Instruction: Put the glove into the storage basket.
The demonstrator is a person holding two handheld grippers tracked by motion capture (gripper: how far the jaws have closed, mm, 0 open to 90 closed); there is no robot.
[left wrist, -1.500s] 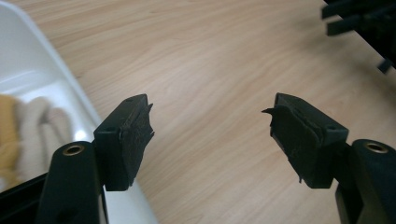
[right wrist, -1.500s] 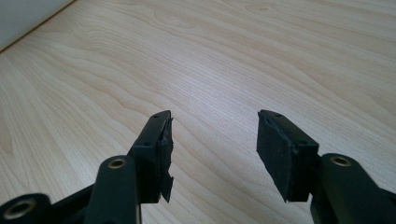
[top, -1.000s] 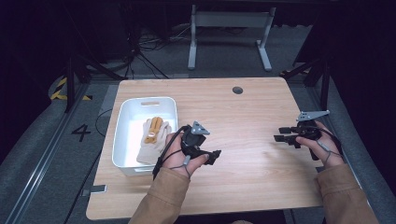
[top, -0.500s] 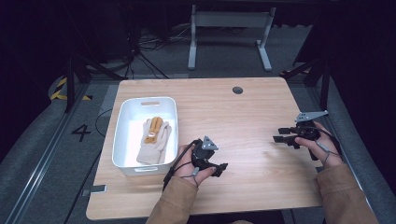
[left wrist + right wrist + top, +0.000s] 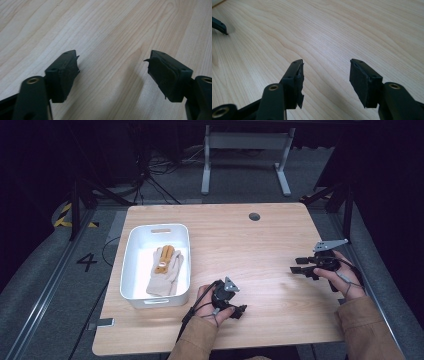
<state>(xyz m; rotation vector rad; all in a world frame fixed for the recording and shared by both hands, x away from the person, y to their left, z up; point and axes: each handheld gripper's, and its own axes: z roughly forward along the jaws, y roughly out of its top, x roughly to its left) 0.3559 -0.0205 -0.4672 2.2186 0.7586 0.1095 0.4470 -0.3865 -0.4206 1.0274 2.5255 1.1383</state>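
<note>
My left claw (image 5: 239, 310) has dropped from the tub (image 5: 131, 270) with the glove (image 5: 164, 270) to the bench (image 5: 260, 255), its jaws just opening wide on nothing; right claw (image 5: 299, 265) idles half-open, nothing in it.

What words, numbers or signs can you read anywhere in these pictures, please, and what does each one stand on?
"4": a dark numeral on the grey floor, left of the table.
Yellow and black hazard stripes: a marking without text, on the floor farther back at the left.
No lettering can be read on the white bin, the gloves or the table.
</note>
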